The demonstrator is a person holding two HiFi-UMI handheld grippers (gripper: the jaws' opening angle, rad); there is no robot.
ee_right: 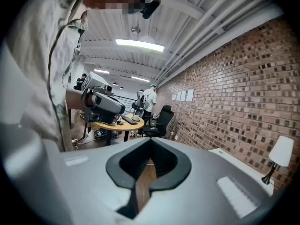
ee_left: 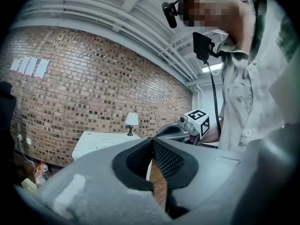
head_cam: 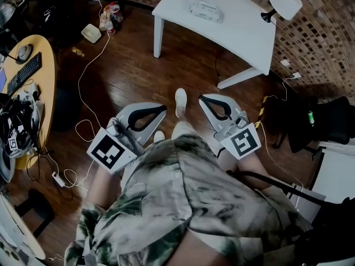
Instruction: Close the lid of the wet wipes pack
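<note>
Since your left gripper [head_cam: 162, 109] and right gripper [head_cam: 203, 98] are pressed together and empty, step closer first. Then just nudge the wet wipes pack [head_cam: 206, 10] lid down flat.

The head view was dim, its dark wooden floor [head_cam: 138, 65] murky. Both gripper views bulged, with black corners; a long white ceiling strip light [ee_right: 139, 44] glared.

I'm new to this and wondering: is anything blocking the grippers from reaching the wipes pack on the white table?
Nothing visible does. Open wooden floor separates the left gripper and right gripper from the white table; the wet wipes pack lies apart from the lamp.
</note>
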